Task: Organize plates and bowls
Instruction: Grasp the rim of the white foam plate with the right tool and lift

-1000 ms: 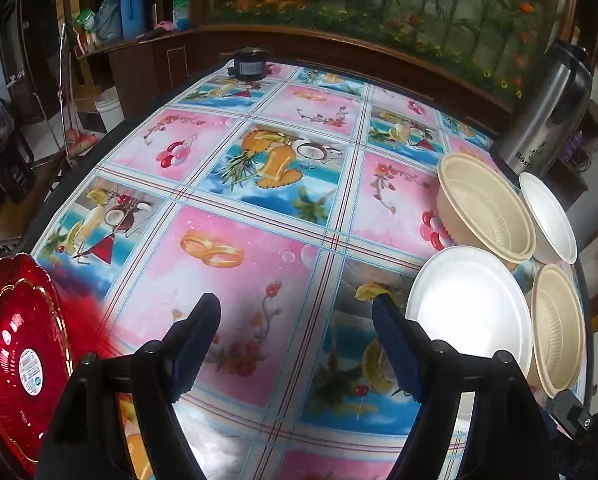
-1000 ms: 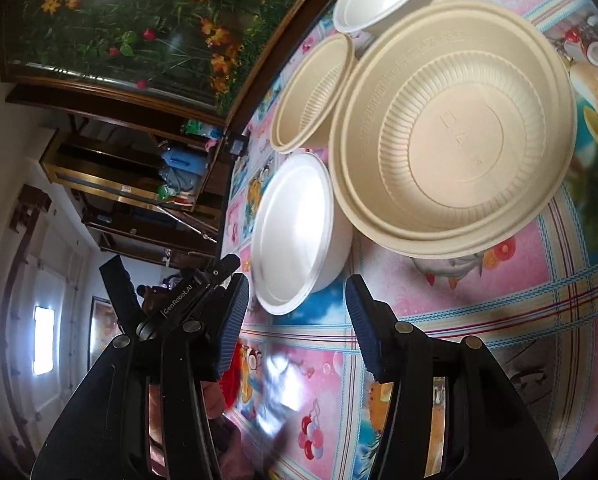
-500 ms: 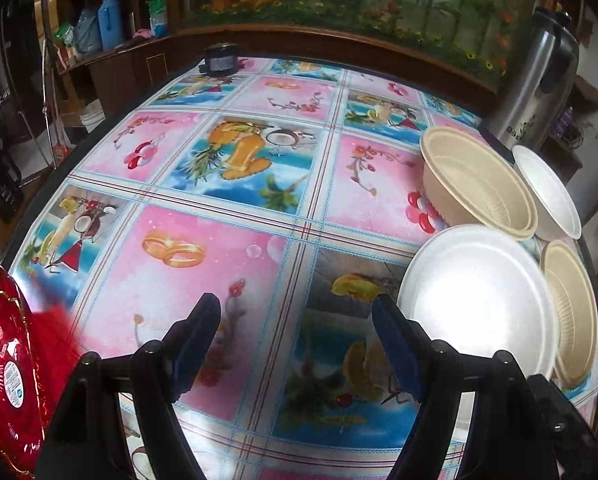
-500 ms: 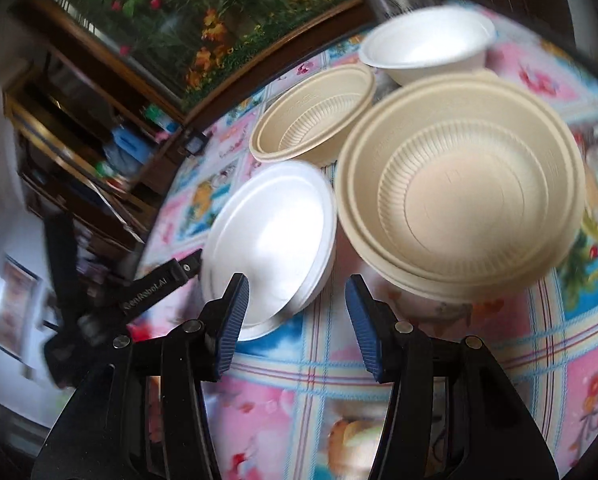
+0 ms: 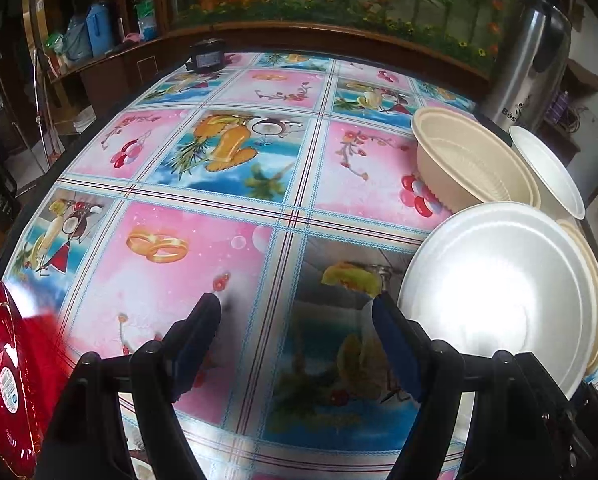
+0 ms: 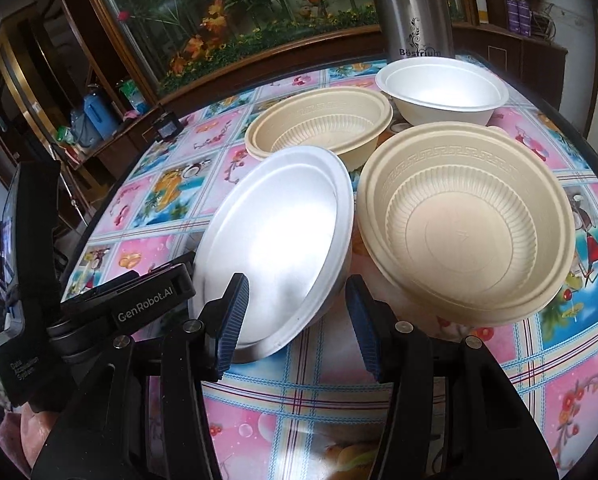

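Right wrist view shows the white round foam plate (image 6: 275, 236) lying just ahead of the right gripper (image 6: 295, 320), whose blue-padded fingers (image 6: 231, 320) stand spread with nothing between them; the plate's near rim sits just past the left pad, not clamped. The plate is tilted, its right edge raised toward the large beige ribbed plastic bowl (image 6: 465, 232), which sits upright just beside it on the right. Behind them stand a second beige ribbed bowl (image 6: 319, 124) and a small white foam bowl (image 6: 441, 90), both mouth up, close together.

Left wrist view shows the left gripper (image 5: 297, 316) with fingers spread wide over bare tablecloth, empty; the white foam plate (image 5: 499, 288) lies just to the right of its right finger, apart from it. The far beige bowl (image 5: 467, 164) and the white bowl (image 5: 547, 172) sit beyond the plate, and the large bowl's beige rim (image 5: 593, 280) shows behind its right edge. A red glossy patterned plate (image 5: 3, 380) lies at the table's left edge, well apart from the others.

Everything rests on a round table with a glossy pink-and-blue fruit-print cloth (image 5: 227, 184). A tall steel thermos jug (image 6: 415, 20) stands at the far edge behind the white bowl, a small black device (image 5: 207, 56) sits at the far side, and a framed painting of flowers (image 6: 235, 12) backs the table, with wooden shelving (image 5: 91, 48) to the left.
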The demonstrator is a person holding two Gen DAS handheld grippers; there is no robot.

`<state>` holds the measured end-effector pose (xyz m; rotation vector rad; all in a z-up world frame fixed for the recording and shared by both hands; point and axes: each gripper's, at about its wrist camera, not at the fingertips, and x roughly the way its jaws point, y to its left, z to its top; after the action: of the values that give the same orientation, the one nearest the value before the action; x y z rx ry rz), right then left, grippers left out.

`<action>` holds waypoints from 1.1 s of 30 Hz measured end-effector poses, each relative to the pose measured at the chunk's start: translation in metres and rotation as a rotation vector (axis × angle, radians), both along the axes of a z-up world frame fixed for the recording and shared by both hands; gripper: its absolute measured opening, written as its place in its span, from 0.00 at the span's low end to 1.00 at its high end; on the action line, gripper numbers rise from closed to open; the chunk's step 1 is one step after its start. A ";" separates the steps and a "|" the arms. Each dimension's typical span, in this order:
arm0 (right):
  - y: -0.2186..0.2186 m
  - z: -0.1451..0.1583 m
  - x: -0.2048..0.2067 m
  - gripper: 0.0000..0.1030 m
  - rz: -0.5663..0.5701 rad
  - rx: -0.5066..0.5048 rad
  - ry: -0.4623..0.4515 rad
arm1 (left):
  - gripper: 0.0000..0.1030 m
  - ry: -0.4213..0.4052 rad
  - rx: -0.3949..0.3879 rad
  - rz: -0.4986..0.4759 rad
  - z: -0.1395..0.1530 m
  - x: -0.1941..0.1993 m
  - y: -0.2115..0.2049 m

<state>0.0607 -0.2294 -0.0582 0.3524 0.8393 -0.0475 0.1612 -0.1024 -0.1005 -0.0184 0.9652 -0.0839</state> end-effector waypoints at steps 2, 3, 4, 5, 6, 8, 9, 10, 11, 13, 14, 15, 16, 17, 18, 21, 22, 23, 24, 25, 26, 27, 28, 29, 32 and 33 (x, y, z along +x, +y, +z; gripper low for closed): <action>0.001 -0.001 0.000 0.49 -0.003 -0.011 0.006 | 0.76 0.006 0.001 -0.003 -0.002 0.000 0.000; 0.003 -0.002 0.000 0.49 -0.004 -0.016 0.006 | 0.76 0.008 0.002 -0.006 -0.003 0.000 -0.001; 0.004 -0.001 0.000 0.49 -0.005 -0.021 0.007 | 0.76 0.008 0.004 -0.008 -0.003 0.000 -0.002; 0.005 -0.002 0.000 0.49 -0.006 -0.026 0.009 | 0.76 0.010 0.006 -0.010 -0.004 0.000 -0.002; 0.006 -0.002 0.001 0.49 -0.006 -0.028 0.012 | 0.76 0.011 0.007 -0.012 -0.004 0.000 -0.002; 0.006 -0.003 0.001 0.49 -0.010 -0.031 0.017 | 0.76 0.014 0.007 -0.016 -0.006 0.000 -0.003; 0.007 -0.004 0.002 0.48 -0.013 -0.033 0.021 | 0.76 0.016 0.009 -0.017 -0.006 0.000 -0.004; 0.007 -0.005 0.002 0.47 -0.015 -0.034 0.023 | 0.76 0.017 0.010 -0.018 -0.007 0.000 -0.004; 0.008 -0.005 0.003 0.46 -0.016 -0.038 0.027 | 0.76 0.020 0.011 -0.020 -0.008 0.000 -0.005; 0.009 -0.006 0.003 0.44 -0.018 -0.045 0.032 | 0.76 0.026 0.013 -0.023 -0.010 0.000 -0.006; 0.010 -0.007 0.004 0.44 -0.016 -0.049 0.036 | 0.76 0.026 0.017 -0.024 -0.010 0.000 -0.006; 0.011 -0.008 0.004 0.42 -0.015 -0.052 0.040 | 0.76 0.023 0.021 -0.026 -0.010 0.000 -0.007; 0.011 -0.008 0.005 0.40 -0.015 -0.053 0.043 | 0.76 0.023 0.022 -0.027 -0.010 0.000 -0.007; 0.011 -0.009 0.005 0.40 -0.014 -0.056 0.046 | 0.76 0.023 0.022 -0.027 -0.011 0.000 -0.007; 0.012 -0.009 0.005 0.39 -0.017 -0.060 0.048 | 0.76 0.021 0.023 -0.027 -0.011 0.000 -0.007; 0.012 -0.010 0.006 0.34 -0.025 -0.071 0.053 | 0.76 0.017 0.030 -0.026 -0.011 0.000 -0.007; 0.011 -0.011 0.006 0.34 -0.025 -0.072 0.056 | 0.76 0.016 0.033 -0.026 -0.011 -0.001 -0.007; 0.011 -0.012 0.006 0.34 -0.024 -0.071 0.060 | 0.76 0.014 0.035 -0.027 -0.011 -0.001 -0.007; 0.012 -0.012 0.006 0.33 -0.024 -0.072 0.064 | 0.76 0.011 0.037 -0.027 -0.011 -0.001 -0.008; 0.012 -0.013 0.007 0.30 -0.025 -0.076 0.067 | 0.76 0.010 0.037 -0.028 -0.011 -0.001 -0.008; 0.012 -0.013 0.007 0.29 -0.028 -0.084 0.070 | 0.76 0.008 0.037 -0.028 -0.011 -0.001 -0.008; 0.011 -0.013 0.007 0.29 -0.029 -0.085 0.071 | 0.76 0.006 0.037 -0.029 -0.011 -0.002 -0.008; 0.011 -0.013 0.007 0.29 -0.029 -0.083 0.072 | 0.76 0.004 0.037 -0.030 -0.011 -0.002 -0.008; 0.011 -0.013 0.007 0.29 -0.030 -0.084 0.071 | 0.75 0.002 0.037 -0.031 -0.011 -0.002 -0.008; 0.012 -0.014 0.008 0.25 -0.032 -0.093 0.077 | 0.74 -0.003 0.037 -0.034 -0.011 -0.002 -0.008; 0.012 -0.014 0.008 0.24 -0.033 -0.093 0.077 | 0.73 -0.005 0.035 -0.037 -0.011 -0.002 -0.008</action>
<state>0.0684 -0.2178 -0.0726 0.2784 0.9046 -0.1310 0.1593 -0.1109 -0.1114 0.0316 0.9622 -0.1015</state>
